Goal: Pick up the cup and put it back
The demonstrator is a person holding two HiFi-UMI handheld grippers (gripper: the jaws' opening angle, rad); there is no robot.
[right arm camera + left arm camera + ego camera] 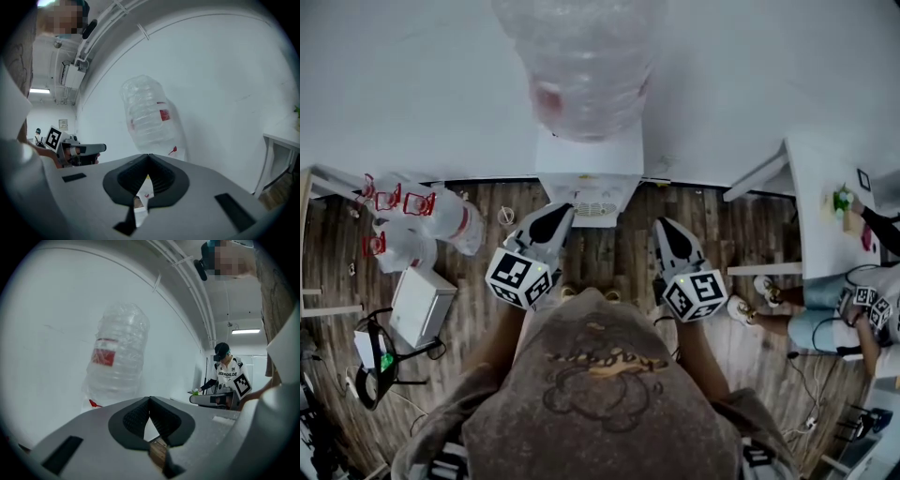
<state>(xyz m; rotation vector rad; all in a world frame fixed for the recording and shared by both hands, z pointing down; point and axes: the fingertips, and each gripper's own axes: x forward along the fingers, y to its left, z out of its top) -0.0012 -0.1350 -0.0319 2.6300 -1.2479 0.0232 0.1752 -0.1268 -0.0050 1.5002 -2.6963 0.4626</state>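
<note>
- While both grippers point roughly level at the water dispenser [589, 173], the left gripper [567, 206] sits left of its front and the right gripper [661, 223] just right of it, neither touching it.
- Left gripper [150, 399], own view: the dark ribbed pads meet at the tip, so the claw is together with nothing gripped. Only wall and wooden floor show through the gap lower down.
- Right gripper [148, 157], own view: the pads meet at the tip in the same way, together on nothing.
- Water bottle [581, 66]: large, clear, red label, seated neck-down on the dispenser. It shows ahead of each claw [117, 357] [147, 117].
- Cup: not identified with certainty. A small pale round thing [506, 216] stands on the floor just left of the dispenser base, too small to tell what it is.
- Floor, left side: a cluster of clear bottles [422, 220] with red handles, and a white box [422, 305] near them.
- Right side: a white table [816, 216], with a second person [227, 376] beside it holding marker-cubed grippers.
</note>
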